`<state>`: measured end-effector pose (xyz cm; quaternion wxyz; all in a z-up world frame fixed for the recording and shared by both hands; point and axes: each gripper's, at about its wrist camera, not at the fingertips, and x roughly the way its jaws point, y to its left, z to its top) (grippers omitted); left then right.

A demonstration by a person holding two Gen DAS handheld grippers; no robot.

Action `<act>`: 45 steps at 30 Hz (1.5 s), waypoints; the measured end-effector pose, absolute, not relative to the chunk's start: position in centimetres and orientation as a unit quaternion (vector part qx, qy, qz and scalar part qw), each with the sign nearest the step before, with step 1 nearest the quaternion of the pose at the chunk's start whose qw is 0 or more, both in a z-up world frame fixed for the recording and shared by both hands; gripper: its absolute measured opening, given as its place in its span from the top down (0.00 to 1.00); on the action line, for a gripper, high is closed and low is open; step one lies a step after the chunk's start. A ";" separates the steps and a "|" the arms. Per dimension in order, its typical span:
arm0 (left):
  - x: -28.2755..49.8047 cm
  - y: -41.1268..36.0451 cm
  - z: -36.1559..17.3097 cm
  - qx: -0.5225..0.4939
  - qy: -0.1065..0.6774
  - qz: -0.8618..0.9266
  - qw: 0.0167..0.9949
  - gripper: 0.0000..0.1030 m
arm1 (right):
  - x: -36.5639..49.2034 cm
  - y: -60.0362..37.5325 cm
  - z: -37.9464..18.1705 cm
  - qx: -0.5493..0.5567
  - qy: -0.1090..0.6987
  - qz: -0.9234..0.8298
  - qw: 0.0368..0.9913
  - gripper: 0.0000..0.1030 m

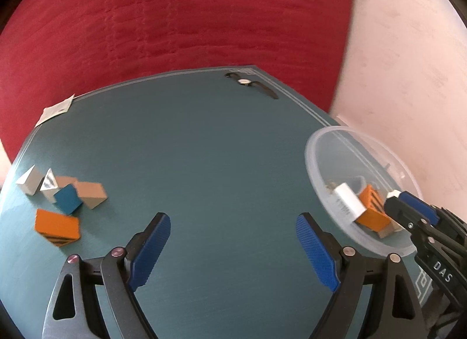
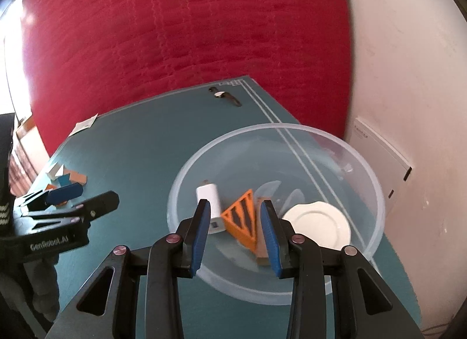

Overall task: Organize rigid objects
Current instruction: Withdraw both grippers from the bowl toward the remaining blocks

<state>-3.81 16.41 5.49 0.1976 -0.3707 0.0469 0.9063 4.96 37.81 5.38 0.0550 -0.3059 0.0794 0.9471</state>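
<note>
A clear plastic bowl [image 2: 376,201] stands at the right of the teal table; it holds a white charger block [image 2: 208,197], an orange striped wedge [image 2: 242,219], a brown block [image 2: 261,247] and a white saucer [image 2: 319,223]. My right gripper [image 2: 235,207] is open and empty above the bowl, fingers either side of the orange wedge. My left gripper [image 1: 233,219] is open and empty over the table's middle. A heap of blocks lies at the left: an orange block [image 1: 57,226], a blue block [image 1: 67,199], a tan block [image 1: 92,193], white wedges [image 1: 29,182]. The bowl [image 1: 315,146] also shows in the left wrist view.
A black wristwatch [image 1: 251,84] lies near the table's far edge. A white paper tag [image 1: 55,110] lies at the far left corner. A red curtain hangs behind the table and a pale wall stands at the right. The right gripper's body [image 1: 420,222] reaches over the bowl.
</note>
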 end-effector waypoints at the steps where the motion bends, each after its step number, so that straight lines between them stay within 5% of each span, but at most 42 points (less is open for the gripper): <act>1: -3.9 15.9 5.4 -0.372 0.045 0.907 0.193 0.12 | 5.0 37.5 5.4 -0.307 0.076 0.947 0.053 0.64; 7: -3.9 14.2 4.7 -0.377 0.045 0.908 0.177 0.12 | 5.1 35.6 5.1 -0.313 0.059 0.947 0.039 0.62; 9: -3.8 13.5 4.4 -0.379 0.046 0.908 0.171 0.12 | 5.2 34.9 5.0 -0.314 0.053 0.947 0.034 0.53; 17: -3.8 9.8 4.2 -0.378 0.038 0.914 0.141 0.12 | 4.9 32.0 4.4 -0.328 0.034 0.944 0.000 0.52; 20: -4.2 8.2 4.1 -0.379 0.035 0.916 0.123 0.12 | 5.0 30.9 4.3 -0.326 0.024 0.945 -0.004 0.43; 45: -6.4 -1.4 2.7 -0.394 0.051 0.917 0.034 0.12 | 1.1 22.4 3.3 -0.366 -0.009 0.923 -0.118 0.43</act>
